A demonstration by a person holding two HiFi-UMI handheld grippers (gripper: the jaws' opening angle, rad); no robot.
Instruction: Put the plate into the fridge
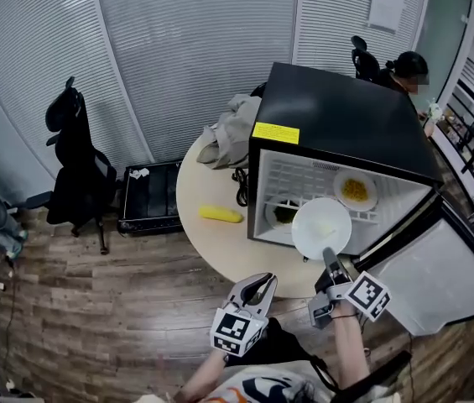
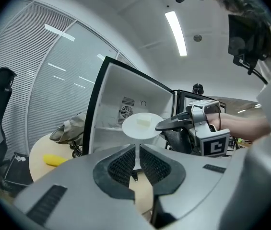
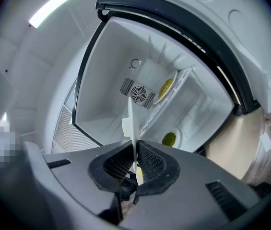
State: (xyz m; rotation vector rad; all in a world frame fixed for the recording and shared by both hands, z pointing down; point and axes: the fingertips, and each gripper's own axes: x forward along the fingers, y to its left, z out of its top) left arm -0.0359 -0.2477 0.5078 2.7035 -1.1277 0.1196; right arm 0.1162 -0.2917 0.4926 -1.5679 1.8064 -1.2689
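Right gripper view: your right gripper (image 3: 134, 151) is clamped on the rim of the plate (image 3: 131, 121), edge-on at frame centre, just before the open fridge (image 3: 106, 95). It's not inside yet, so shelve it and release. Your left gripper (image 2: 136, 153) is closed and empty.

Round table (image 1: 199, 183) bearing a yellow object (image 1: 221, 215) and crumpled grey cloth (image 1: 230, 133); black office chair (image 1: 77, 162) and black case (image 1: 148, 196) stand beside it on wooden floor (image 1: 94, 309).
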